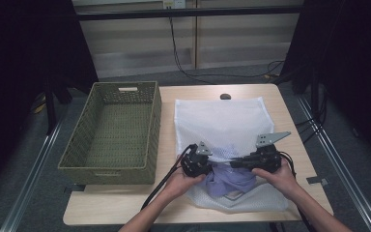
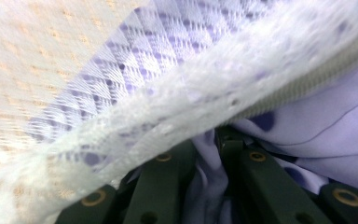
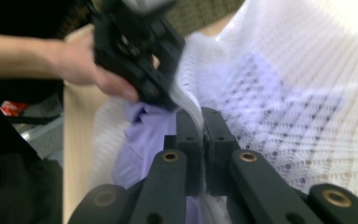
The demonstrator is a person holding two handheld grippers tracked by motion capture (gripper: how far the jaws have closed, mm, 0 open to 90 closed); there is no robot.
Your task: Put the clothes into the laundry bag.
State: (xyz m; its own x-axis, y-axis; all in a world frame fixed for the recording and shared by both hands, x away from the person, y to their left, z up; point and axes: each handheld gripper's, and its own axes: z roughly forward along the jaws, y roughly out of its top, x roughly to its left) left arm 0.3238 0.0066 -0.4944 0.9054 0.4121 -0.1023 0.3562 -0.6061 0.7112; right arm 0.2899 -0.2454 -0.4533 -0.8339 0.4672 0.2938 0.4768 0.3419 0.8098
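Lilac garment (image 1: pixel 232 180) sits half inside white mesh bag (image 1: pixel 222 123) at desk (image 1: pixel 290 125) front edge. Left gripper (image 2: pixel 205 154) jaws clenched on garment fabric just under bag's zipper edge. Right gripper (image 3: pixel 201 140) jaws pinch bag's mesh rim. Woven basket (image 1: pixel 113 133) lies left of the bag.

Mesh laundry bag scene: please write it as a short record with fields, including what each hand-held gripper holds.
bag: white mesh laundry bag lying flat on the table, zipper edge near the person
content: lilac garment partly inside the bag
left hand-held gripper: shut on the lilac garment at the bag opening
right hand-held gripper: shut on the mesh edge of the bag
basket: green woven, left of the bag, nothing visible inside
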